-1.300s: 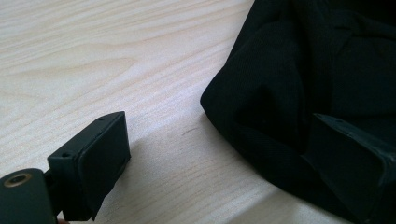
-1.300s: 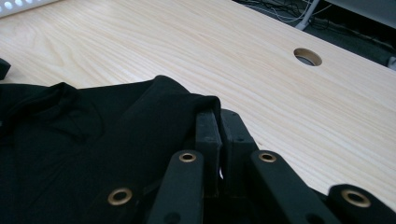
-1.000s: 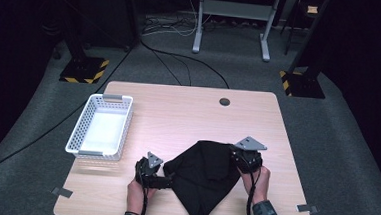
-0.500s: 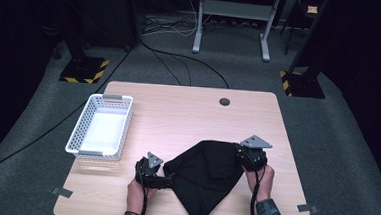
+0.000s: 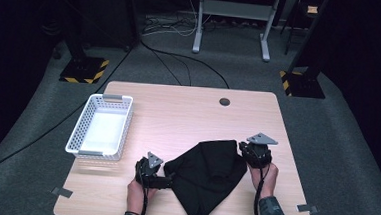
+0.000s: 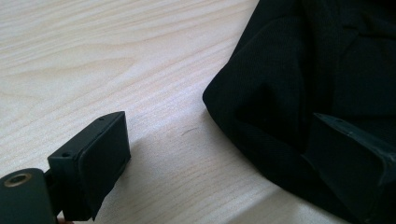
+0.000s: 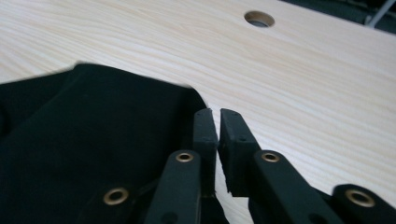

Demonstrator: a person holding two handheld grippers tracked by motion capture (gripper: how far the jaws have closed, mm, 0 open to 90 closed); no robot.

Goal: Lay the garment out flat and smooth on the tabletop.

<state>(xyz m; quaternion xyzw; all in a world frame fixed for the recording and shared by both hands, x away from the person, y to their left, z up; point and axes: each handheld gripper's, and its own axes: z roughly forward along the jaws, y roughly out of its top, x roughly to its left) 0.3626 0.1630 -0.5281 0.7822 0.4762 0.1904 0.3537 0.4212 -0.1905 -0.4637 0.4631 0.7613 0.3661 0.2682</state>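
Cloth (image 5: 208, 176) now lies wider toward three o'clock; right gripper (image 7: 217, 122), jaws nearly together and nothing clamped, has dragged that corner outward. Left gripper (image 6: 233, 154) stands apart beside the cloth's edge.

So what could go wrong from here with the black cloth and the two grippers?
The right gripper is nearly shut at the very corner of the black cloth; with so little fabric near the jaws, a pull may slip off. The left gripper stands open with the cloth's edge against only one jaw, so closing could catch a thin fold or miss. The cloth lies near the table's front edge and might slide off.
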